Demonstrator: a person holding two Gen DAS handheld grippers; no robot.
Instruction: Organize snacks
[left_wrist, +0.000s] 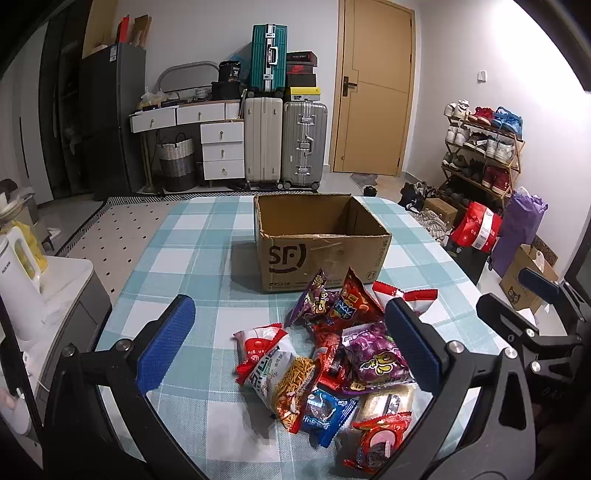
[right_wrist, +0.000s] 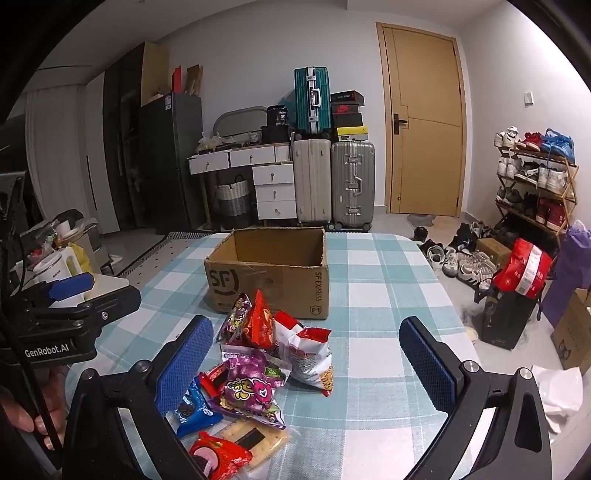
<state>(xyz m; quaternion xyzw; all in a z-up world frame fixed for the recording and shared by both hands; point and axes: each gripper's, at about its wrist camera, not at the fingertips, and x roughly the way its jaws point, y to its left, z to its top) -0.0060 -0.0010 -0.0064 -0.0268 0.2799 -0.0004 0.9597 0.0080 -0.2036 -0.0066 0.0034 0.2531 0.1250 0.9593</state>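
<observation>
Both tools are level and side by side: the left hand-held gripper (left_wrist: 291, 345) with blue pads spread wide, holding nothing, and the right hand-held gripper (right_wrist: 308, 363) likewise agape and unloaded.

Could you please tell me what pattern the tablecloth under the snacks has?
The tablecloth is a light blue and white check, clearest in the left wrist view.

Glossy plastic snack packets (left_wrist: 332, 354); matt cardboard box (left_wrist: 321, 247); checked cloth tablecloth (left_wrist: 192, 258).
</observation>
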